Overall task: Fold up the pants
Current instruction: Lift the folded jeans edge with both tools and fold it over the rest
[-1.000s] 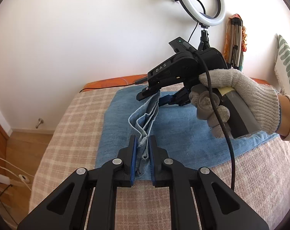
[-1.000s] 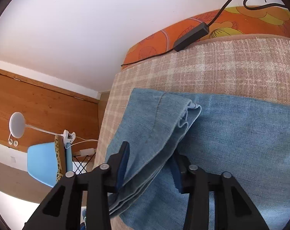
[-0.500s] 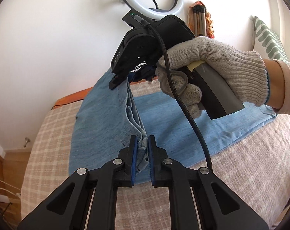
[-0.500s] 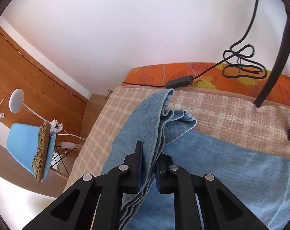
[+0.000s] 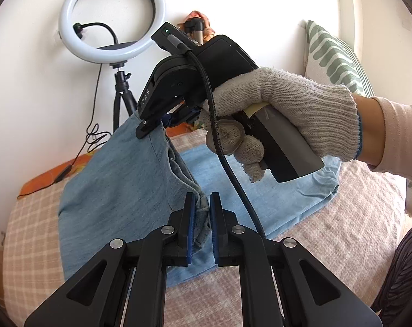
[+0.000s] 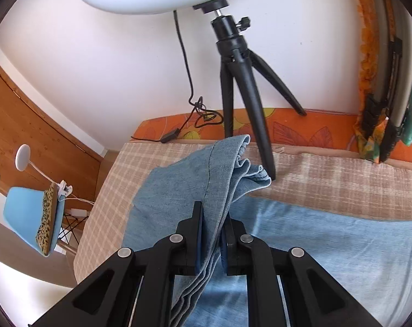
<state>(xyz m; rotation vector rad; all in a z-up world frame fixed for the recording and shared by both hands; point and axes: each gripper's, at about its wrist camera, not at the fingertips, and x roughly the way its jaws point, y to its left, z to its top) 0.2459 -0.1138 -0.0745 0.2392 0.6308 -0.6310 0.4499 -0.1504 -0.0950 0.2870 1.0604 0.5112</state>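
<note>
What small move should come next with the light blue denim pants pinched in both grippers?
Probably carry the lifted end across toward the flat part and lower it. Both the left gripper and right gripper are clamped on the light blue denim pants, whose gathered edge hangs raised above the checked beige bedcover.

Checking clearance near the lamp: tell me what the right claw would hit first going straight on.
Probably the tripod leg just beyond the lifted pants the right claw holds; depth is unclear.
</note>
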